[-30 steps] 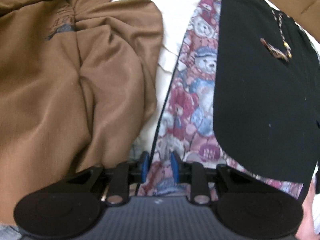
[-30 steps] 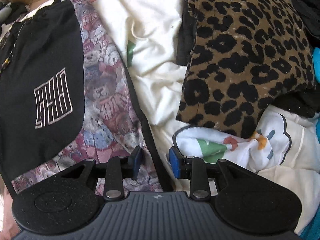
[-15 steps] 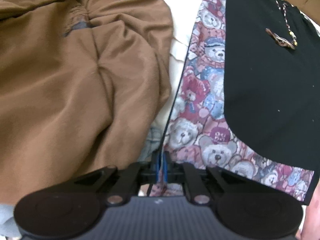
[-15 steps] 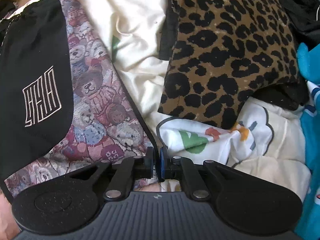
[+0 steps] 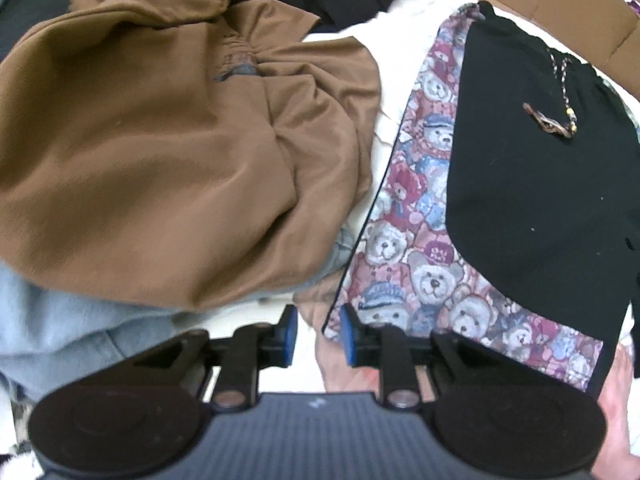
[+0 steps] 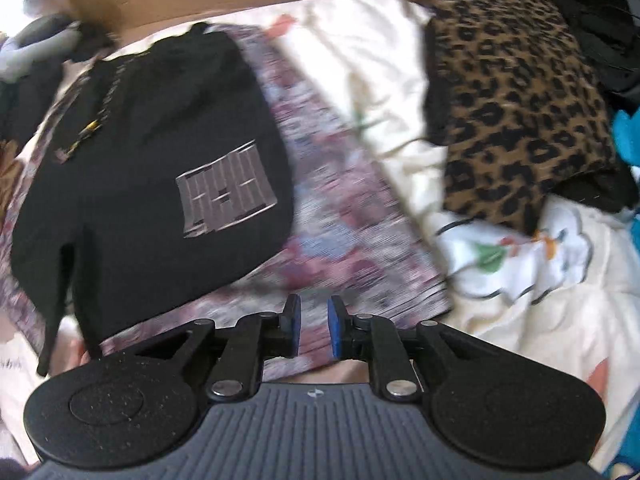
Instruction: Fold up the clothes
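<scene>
Shorts (image 5: 532, 184), black w/ a teddy-bear print border (image 5: 420, 248), lie spread flat on a cream bedsheet (image 6: 360, 64). Left wrist view: a beaded drawstring (image 5: 560, 96) lies on the black panel; the bear-print hem corner sits just ahead of the left gripper (image 5: 316, 334). Its blue pads are apart and opening, nothing pinched between them; the hem corner lies beyond the tips, not gripped. A crumpled brown garment (image 5: 160, 152) lies beside the shorts on the left, over pale grey fabric (image 5: 60, 320). Cardboard (image 5: 560, 4) at top right.

Right wrist view (blurred): right gripper (image 6: 314, 332) over the print hem, pads parted and opening, not pressing the cloth. A pale square logo (image 6: 224, 192) marks the black panel. A leopard-print cushion (image 6: 516, 92) lies well right of the shorts, on the sheet, w/ a white printed cloth (image 6: 516, 256) below it.
</scene>
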### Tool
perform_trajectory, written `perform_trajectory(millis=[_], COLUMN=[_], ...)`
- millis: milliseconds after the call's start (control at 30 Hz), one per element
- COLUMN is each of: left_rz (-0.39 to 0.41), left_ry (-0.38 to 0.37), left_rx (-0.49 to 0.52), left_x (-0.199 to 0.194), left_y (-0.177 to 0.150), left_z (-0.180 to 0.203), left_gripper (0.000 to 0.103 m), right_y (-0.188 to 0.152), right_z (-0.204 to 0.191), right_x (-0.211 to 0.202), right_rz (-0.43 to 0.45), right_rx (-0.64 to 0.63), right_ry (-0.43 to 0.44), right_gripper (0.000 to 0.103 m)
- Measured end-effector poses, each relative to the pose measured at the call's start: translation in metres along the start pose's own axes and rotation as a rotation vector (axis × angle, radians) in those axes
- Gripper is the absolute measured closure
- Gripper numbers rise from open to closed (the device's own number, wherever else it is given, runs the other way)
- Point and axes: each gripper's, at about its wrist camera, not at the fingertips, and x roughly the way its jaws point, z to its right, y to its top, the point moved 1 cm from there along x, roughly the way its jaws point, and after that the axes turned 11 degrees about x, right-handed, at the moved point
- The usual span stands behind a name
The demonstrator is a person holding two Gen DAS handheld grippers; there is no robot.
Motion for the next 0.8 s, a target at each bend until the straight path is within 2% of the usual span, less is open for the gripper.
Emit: perform_trajectory(millis=[300, 400, 800], left_rz=[0.003, 0.0, -0.023], left_ry=[0.004, -0.002, -0.027], left_rx=[-0.034, -0.039, -0.073], left_x=[-0.004, -0.002, 0.007], left_y=[-0.023, -0.03, -0.058], left_z=[-0.005, -0.005, -0.002], left_gripper=[0.079, 0.079, 0.075], right_y=[-0.068, -0.084, -0.112], right_z=[-0.061, -0.083, -0.134], right_x=[0.004, 0.011, 0.035], right_rz=[-0.022, -0.037, -0.077], right_rx=[-0.042, -0.065, -0.074], right_ry=[0.065, 0.079, 0.157], right_gripper=[0.087, 0.063, 0.062])
